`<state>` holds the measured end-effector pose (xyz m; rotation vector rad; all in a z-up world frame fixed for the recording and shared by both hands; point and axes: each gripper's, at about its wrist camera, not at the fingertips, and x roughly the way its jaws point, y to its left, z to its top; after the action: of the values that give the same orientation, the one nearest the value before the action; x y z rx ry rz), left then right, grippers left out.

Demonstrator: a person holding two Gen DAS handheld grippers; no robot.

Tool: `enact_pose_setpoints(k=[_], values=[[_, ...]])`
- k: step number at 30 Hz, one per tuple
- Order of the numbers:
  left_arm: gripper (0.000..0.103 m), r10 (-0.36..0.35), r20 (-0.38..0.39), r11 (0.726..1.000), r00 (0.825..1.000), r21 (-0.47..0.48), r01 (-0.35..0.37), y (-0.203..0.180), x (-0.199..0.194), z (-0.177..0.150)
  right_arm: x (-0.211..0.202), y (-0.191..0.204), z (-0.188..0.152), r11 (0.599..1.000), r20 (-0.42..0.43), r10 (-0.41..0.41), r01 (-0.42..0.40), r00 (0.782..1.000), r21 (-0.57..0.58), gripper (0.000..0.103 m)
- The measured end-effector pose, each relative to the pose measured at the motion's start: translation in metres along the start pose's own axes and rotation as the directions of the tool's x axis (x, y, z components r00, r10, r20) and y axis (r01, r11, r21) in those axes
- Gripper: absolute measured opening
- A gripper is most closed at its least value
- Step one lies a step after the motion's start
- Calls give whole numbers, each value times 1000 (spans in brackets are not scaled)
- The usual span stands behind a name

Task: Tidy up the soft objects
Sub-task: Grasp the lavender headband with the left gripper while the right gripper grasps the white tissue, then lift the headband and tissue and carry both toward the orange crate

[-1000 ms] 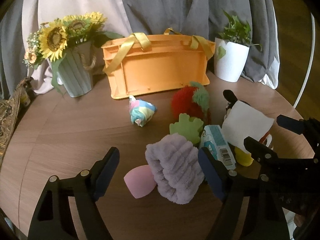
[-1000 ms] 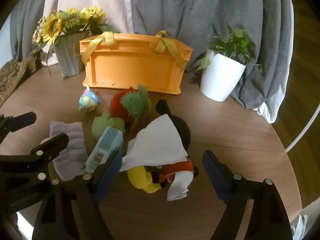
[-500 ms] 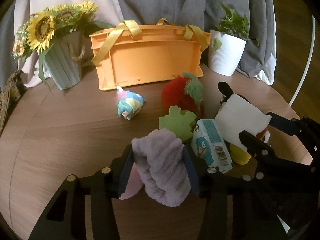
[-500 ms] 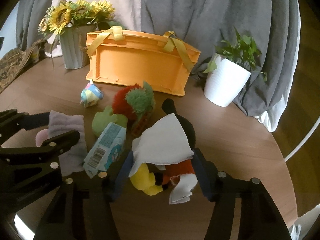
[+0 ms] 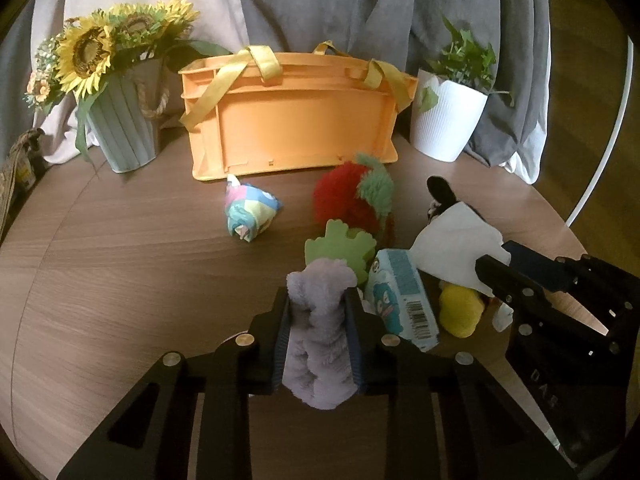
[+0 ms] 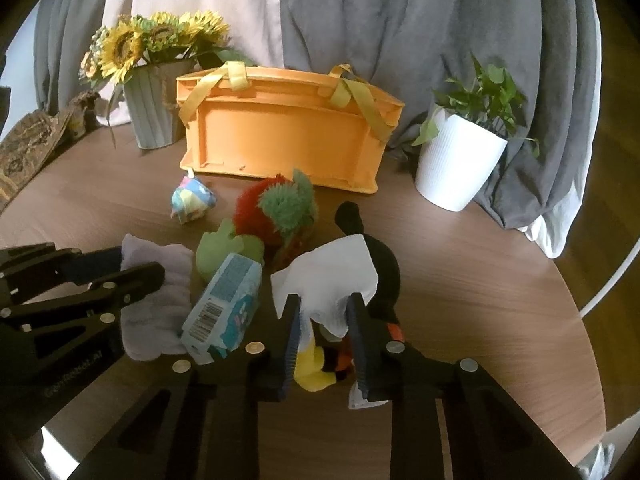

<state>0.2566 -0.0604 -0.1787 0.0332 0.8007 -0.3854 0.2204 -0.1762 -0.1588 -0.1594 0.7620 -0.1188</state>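
Note:
My left gripper (image 5: 320, 320) is shut on a fluffy lilac headband (image 5: 318, 340), which also shows in the right wrist view (image 6: 156, 300). My right gripper (image 6: 323, 320) is shut on a black, yellow and red mouse plush (image 6: 316, 364) with a white tissue (image 6: 332, 280) draped over it. Beside them lie a blue tissue pack (image 5: 404, 300), a green foam shape (image 5: 340, 246), a red and green fuzzy plush (image 5: 352, 200) and a pastel patchwork toy (image 5: 250, 210). The orange crate (image 5: 296, 120) with yellow straps stands behind them.
A sunflower vase (image 5: 124, 128) stands left of the crate, a white potted plant (image 5: 448, 120) right of it. Grey curtains hang behind. The round wooden table's edge (image 6: 580, 320) curves near on the right.
Both grippers closed: the left on the lilac headband, the right on the tissue-covered mouse plush. The pink sponge beside the headband is no longer visible.

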Motion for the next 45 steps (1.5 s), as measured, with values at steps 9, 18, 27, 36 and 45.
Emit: enact_pose_setpoints(k=[9,18,27,36,45], values=[[26,5,44,1000,999,-16,-5,-3,-20,11,-15,-11,12,998,28,36,-38,999,56,17],[26,5,76,1000,997,-23,-3,-7,-32,22,-26,-17,19,995,49,52,-55,997,81,16],[26,12,106,1000,994,-23,-10,-10,-43,32,-36,-21,25,994,81,53,-60,995,90,12],[26,11,154,1000,988,-12,-10,-11,-57,48,-44,-23,38,994,114,62,-72,992,88,11],[25,22,202,1000,979,-5,-22,-10,-72,69,-55,-24,55,992,168,64,-81,984,92,11]])
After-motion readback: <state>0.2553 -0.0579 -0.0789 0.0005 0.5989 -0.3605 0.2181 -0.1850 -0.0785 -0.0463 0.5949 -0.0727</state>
